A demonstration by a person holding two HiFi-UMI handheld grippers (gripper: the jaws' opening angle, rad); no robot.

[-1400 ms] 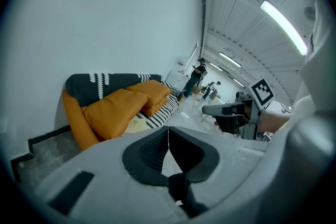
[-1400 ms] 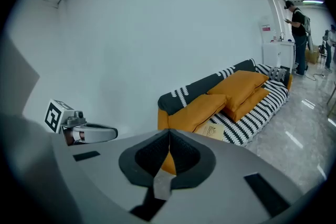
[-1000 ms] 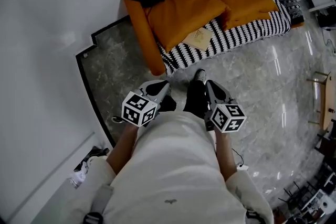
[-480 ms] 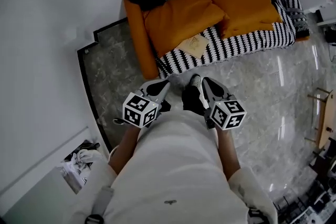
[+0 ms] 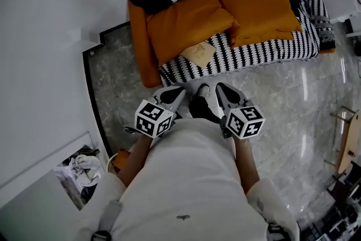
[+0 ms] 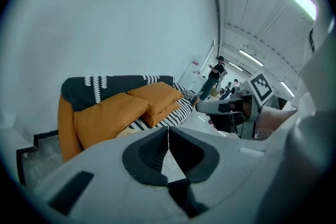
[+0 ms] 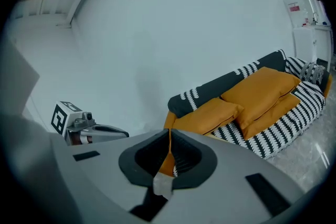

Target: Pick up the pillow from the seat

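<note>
A sofa (image 5: 265, 51) with a black-and-white striped cover carries two orange pillows on its seat, a left pillow (image 5: 186, 22) and a right pillow (image 5: 259, 8). A small flat tan thing (image 5: 198, 52) lies in front of the left pillow. My left gripper (image 5: 178, 92) and right gripper (image 5: 219, 88) are held side by side just short of the sofa's front edge, both shut and empty. The left gripper view shows its shut jaws below the pillows (image 6: 107, 115), with the right gripper (image 6: 231, 107) beside it. The right gripper view looks past shut jaws at the left pillow (image 7: 210, 113) and the left gripper (image 7: 84, 128).
A white wall runs behind the sofa. The orange sofa arm (image 5: 138, 48) stands at the left end. A white cabinet (image 5: 347, 0) is at the far right, a wooden table (image 5: 351, 135) at the right edge, clutter (image 5: 79, 172) at lower left. A person (image 6: 212, 76) stands far off.
The sofa has drifted left and slightly nearer in the head view as I step toward it. Both grippers keep their place before my body and stay shut.
</note>
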